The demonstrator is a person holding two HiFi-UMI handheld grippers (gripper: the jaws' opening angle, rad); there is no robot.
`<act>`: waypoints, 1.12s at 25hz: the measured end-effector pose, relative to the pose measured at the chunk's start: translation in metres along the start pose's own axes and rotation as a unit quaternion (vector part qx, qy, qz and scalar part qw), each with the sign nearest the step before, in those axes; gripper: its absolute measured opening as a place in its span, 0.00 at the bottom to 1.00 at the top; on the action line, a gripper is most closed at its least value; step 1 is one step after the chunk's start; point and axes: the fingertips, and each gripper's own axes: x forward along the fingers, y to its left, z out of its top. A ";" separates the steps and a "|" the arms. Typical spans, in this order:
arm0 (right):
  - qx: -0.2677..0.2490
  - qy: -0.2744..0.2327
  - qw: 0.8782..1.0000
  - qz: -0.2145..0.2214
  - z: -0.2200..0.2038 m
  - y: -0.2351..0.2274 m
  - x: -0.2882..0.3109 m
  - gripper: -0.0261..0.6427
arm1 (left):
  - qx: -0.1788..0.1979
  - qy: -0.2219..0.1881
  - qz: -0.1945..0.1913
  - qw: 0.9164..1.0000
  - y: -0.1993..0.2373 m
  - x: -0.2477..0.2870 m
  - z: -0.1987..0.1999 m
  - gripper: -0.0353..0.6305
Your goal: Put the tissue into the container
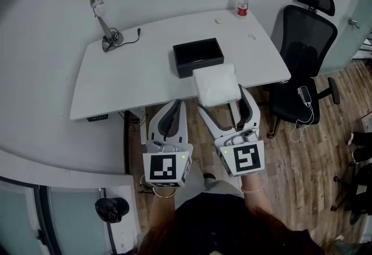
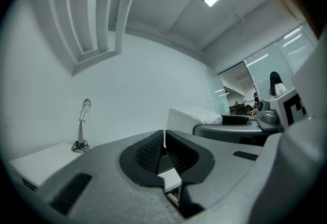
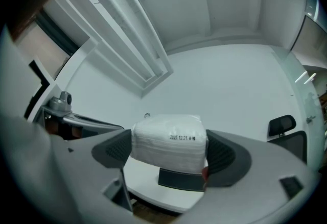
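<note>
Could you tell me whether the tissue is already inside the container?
No, the tissue is clamped in the right hand-held gripper, outside the container.

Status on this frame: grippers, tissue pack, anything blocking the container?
Right hand-held gripper shut on tissue pack, raised near the desk's front edge. Left hand-held gripper shut, empty. Black container open, nothing blocking it.

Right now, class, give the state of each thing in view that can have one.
left gripper: shut, empty.
right gripper: shut on tissue.
tissue: held aloft, outside container.
container: open, looks empty, on desk.
bottle: upright, capped.
lamp: upright, cord loose on desk.
chair: nobody seated.
</note>
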 end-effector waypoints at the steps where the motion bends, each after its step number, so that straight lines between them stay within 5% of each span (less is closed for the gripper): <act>1: 0.001 0.001 1.000 0.000 -0.001 -0.001 0.000 0.69 | 0.000 0.001 0.000 1.000 0.000 0.001 -0.001 0.10; 28: -0.005 0.023 1.000 0.011 -0.043 -0.044 0.107 0.69 | -0.004 0.001 0.008 1.000 0.055 0.107 -0.012 0.10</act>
